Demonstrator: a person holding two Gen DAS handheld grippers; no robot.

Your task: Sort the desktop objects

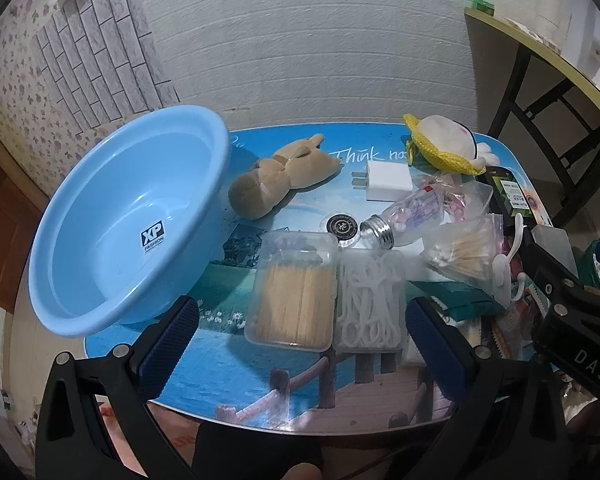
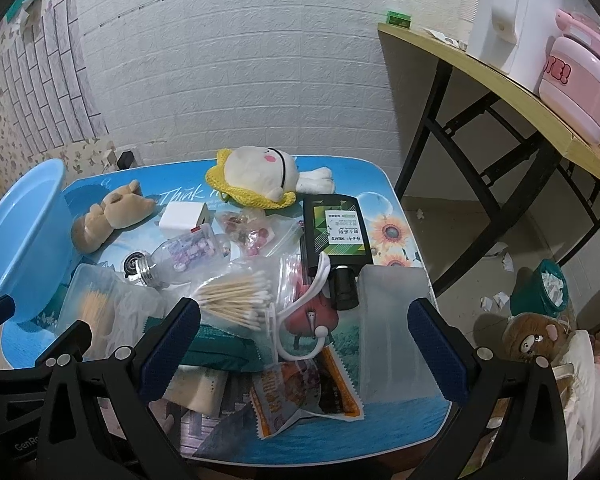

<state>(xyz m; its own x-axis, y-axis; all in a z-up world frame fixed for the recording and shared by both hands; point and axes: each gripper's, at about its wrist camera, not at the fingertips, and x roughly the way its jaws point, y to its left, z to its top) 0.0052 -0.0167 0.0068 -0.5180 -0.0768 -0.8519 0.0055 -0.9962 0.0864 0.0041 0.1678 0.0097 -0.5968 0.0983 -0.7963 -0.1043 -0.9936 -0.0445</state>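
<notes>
A small blue picture table point(image 1: 260, 364) carries an empty light-blue basin point(image 1: 112, 216) at its left. Beside it lie a brown plush point(image 1: 284, 176), a white charger point(image 1: 388, 180), a clear bottle point(image 1: 408, 216), a clear box of toothpicks and floss picks point(image 1: 324, 292) and a bag of cotton swabs point(image 2: 236, 292). A white plush with a yellow hat point(image 2: 260, 180), a black bottle point(image 2: 336, 236), a white hook point(image 2: 300, 316) and a snack packet point(image 2: 304, 392) show in the right wrist view. My left gripper point(image 1: 300, 344) is open above the box. My right gripper point(image 2: 304, 344) is open over the hook.
A taller yellow-topped table point(image 2: 500, 76) with black legs stands at the right and holds a pink cooker point(image 2: 576, 84). A green bin point(image 2: 544, 288) and a brown bear toy point(image 2: 536, 336) sit on the floor at the right. A white brick wall is behind.
</notes>
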